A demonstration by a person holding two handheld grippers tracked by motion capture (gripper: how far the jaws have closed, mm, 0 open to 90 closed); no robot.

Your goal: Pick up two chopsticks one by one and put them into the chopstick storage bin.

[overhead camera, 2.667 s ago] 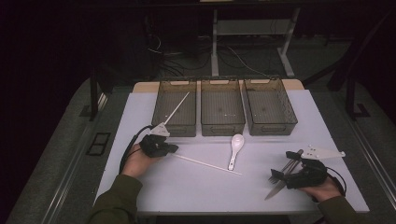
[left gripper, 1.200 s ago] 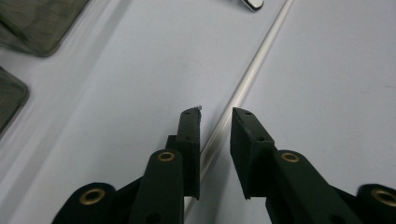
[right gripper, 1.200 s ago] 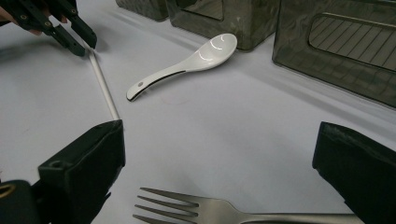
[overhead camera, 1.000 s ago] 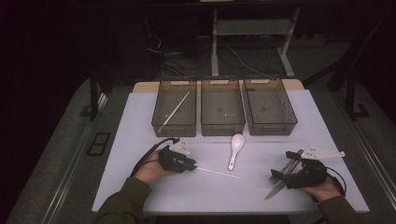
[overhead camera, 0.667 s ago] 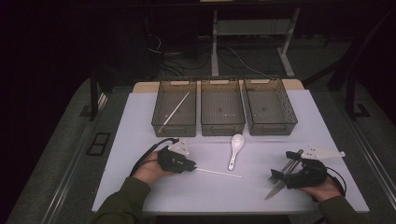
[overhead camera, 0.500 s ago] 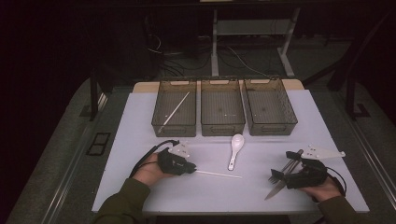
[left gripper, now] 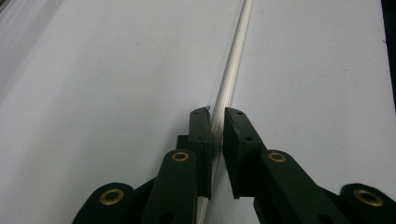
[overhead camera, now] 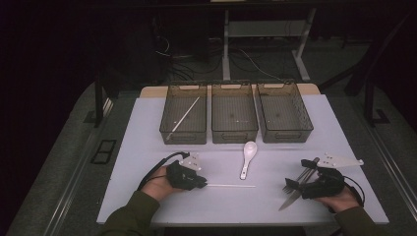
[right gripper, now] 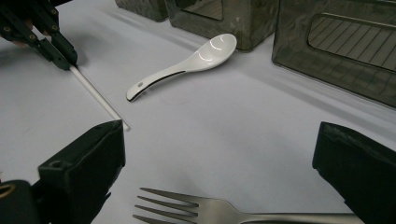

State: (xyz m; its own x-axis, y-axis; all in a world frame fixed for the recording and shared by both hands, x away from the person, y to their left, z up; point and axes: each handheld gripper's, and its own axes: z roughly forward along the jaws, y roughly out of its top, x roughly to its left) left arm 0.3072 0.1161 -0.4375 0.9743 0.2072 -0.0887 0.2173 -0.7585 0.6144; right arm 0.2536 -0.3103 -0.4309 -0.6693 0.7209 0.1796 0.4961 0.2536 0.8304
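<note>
White chopstick (overhead camera: 230,185) lies flat on the white table (overhead camera: 147,128), its near end clamped between the left gripper (left gripper: 215,126) jaws, rest pointing toward the right gripper (overhead camera: 295,183). That gripper's jaws stand wide apart on the table over a metal fork (right gripper: 224,210), not pressing it. Porcelain spoon (overhead camera: 247,158) lies just beyond the chopstick, before three mesh bins (overhead camera: 234,130)

Nope, no readable text anywhere here, no labels, brand names, numbers or signs on anything near either gripper or further out on the table.
</note>
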